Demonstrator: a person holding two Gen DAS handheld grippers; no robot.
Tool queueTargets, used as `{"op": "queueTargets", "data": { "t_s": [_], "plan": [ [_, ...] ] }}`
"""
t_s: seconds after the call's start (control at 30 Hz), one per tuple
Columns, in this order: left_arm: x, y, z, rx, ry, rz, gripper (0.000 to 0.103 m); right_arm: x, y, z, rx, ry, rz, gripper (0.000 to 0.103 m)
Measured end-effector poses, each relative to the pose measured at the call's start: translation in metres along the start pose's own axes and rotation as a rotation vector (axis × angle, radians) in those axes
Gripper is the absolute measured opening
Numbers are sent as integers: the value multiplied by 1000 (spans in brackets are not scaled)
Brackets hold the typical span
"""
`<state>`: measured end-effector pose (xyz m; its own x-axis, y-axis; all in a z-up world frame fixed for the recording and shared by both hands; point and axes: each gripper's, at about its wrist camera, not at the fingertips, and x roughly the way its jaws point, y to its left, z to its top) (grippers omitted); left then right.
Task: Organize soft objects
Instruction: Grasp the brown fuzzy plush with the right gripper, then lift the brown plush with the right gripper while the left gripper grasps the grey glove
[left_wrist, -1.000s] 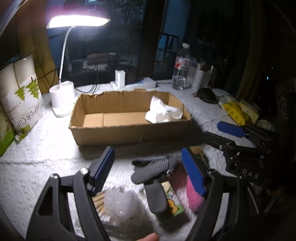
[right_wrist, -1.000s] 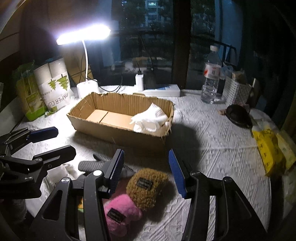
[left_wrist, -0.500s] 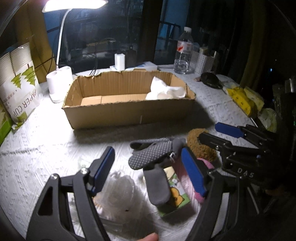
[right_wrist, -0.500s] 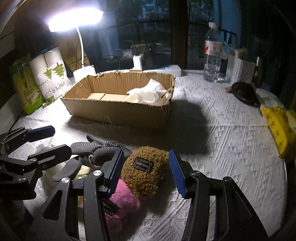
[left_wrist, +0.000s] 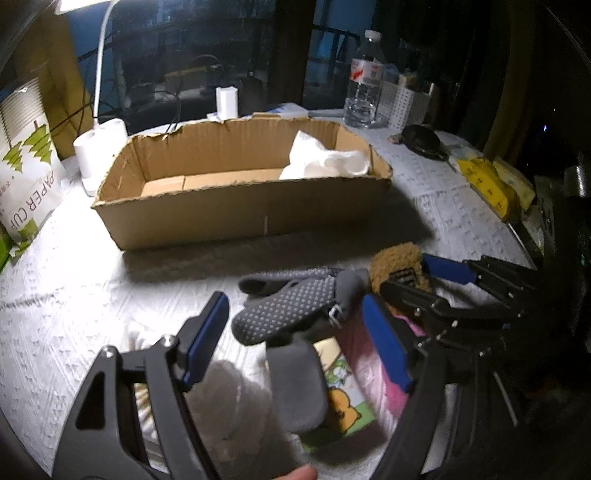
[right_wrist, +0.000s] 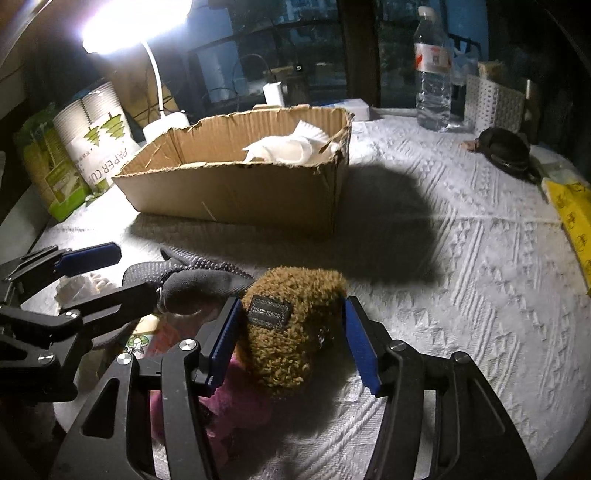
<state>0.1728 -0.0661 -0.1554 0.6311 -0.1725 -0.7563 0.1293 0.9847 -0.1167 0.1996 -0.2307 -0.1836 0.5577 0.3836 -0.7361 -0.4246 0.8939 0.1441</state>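
A brown fuzzy plush (right_wrist: 295, 325) lies on the white tablecloth between the open jaws of my right gripper (right_wrist: 291, 339); it also shows in the left wrist view (left_wrist: 397, 264). A pink plush (right_wrist: 236, 410) lies under it. A grey dotted glove (left_wrist: 288, 310) lies in front of my open, empty left gripper (left_wrist: 299, 339), partly over a cartoon-printed packet (left_wrist: 343, 402). The cardboard box (left_wrist: 240, 210) behind holds a white glove (left_wrist: 325, 162).
A lit desk lamp (right_wrist: 140, 33), a paper cup pack (left_wrist: 26, 184), a water bottle (right_wrist: 432, 70), a white basket (right_wrist: 495, 99), a dark pouch (right_wrist: 502, 147) and yellow packets (left_wrist: 487, 184) stand around the table. A clear plastic bag (left_wrist: 229, 406) lies under my left gripper.
Both grippers have moved forward and down. The right gripper's jaws now sit on either side of the brown plush. The left gripper is closer to the grey glove.
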Motion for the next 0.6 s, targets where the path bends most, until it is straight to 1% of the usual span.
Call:
{"op": "queueTargets", "data": {
  "t_s": [0.1, 0.13, 0.23, 0.3, 0.6],
  "plan": [
    [10, -2, 1, 7, 26, 19, 76, 3, 2, -2, -7, 4, 21, 58],
    [13, -2, 2, 6, 30, 26, 76, 4, 2, -2, -9, 6, 24, 54],
    [17, -1, 5, 5, 35, 29, 76, 3, 0, -3, -6, 0, 54, 46],
    [21, -1, 7, 7, 40, 30, 76, 1, -1, -3, -3, -9, 62, 44],
    [32, -10, 9, 54, 57, 39, 76, -15, -11, 1, 24, -67, 49, 42]
  ]
}}
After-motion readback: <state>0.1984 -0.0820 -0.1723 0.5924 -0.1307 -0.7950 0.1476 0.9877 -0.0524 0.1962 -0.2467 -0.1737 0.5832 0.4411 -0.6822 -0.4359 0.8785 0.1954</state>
